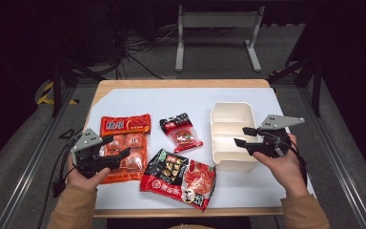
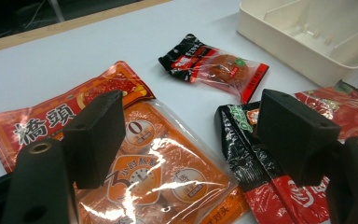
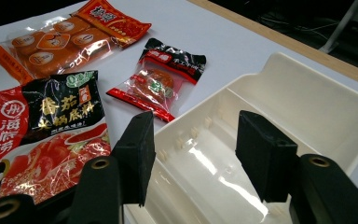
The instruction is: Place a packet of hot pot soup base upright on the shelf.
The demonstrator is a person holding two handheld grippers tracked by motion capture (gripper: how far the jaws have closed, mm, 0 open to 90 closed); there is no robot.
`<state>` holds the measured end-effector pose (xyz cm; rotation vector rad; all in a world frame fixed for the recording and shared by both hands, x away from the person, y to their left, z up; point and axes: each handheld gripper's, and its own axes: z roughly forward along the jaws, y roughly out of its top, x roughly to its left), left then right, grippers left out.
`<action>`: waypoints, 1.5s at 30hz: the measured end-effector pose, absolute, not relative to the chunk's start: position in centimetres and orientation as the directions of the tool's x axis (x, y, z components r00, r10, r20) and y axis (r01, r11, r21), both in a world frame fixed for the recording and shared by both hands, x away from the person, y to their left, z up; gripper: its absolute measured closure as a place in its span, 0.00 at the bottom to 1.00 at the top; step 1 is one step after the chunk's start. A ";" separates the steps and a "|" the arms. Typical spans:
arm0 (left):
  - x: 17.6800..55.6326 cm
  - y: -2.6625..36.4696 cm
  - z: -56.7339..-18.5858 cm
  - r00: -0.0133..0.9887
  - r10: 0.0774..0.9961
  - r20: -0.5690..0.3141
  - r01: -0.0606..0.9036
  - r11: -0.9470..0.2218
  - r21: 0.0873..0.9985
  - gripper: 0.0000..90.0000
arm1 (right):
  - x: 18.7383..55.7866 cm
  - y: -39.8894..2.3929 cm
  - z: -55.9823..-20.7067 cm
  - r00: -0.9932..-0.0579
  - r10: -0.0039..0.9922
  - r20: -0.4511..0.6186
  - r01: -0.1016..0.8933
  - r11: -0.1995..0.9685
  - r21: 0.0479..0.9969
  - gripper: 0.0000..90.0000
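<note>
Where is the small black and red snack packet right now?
In the high view the small packet lies mid-table, between the orange pack on its left and the cream tray on its right.

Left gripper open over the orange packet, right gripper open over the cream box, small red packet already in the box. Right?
No: the small red packet lies on the table beside the cream box, as the high view shows. The rest holds.

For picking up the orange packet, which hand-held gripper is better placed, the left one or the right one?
Probably the left. The left hand-held gripper hangs open directly over the orange packet, which lies between its jaws in the left gripper view. The right hand-held gripper is open over the cream tray, across the table.
</note>
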<state>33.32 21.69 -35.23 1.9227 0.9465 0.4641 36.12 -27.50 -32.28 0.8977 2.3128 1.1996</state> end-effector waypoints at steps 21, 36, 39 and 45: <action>32.3 20.9 -35.0 0.673 0.738 -0.048 0.415 -0.323 0.851 0.26 | 36.1 -27.1 -32.4 -0.742 0.669 -0.041 0.345 0.434 0.832 0.51; 31.4 18.7 -35.9 0.729 0.682 -0.051 0.423 -0.391 0.817 0.26 | 36.1 -26.6 -32.6 -0.757 0.652 -0.033 0.349 0.448 0.823 0.46; 31.3 18.2 -36.4 0.740 0.670 -0.059 0.428 -0.401 0.810 0.26 | 36.2 -26.4 -32.6 -0.764 0.645 -0.031 0.349 0.452 0.821 0.46; 31.3 17.3 -37.5 0.763 0.643 -0.072 0.449 -0.446 0.774 0.26 | 36.3 -25.9 -32.9 -0.773 0.634 -0.030 0.346 0.460 0.818 0.45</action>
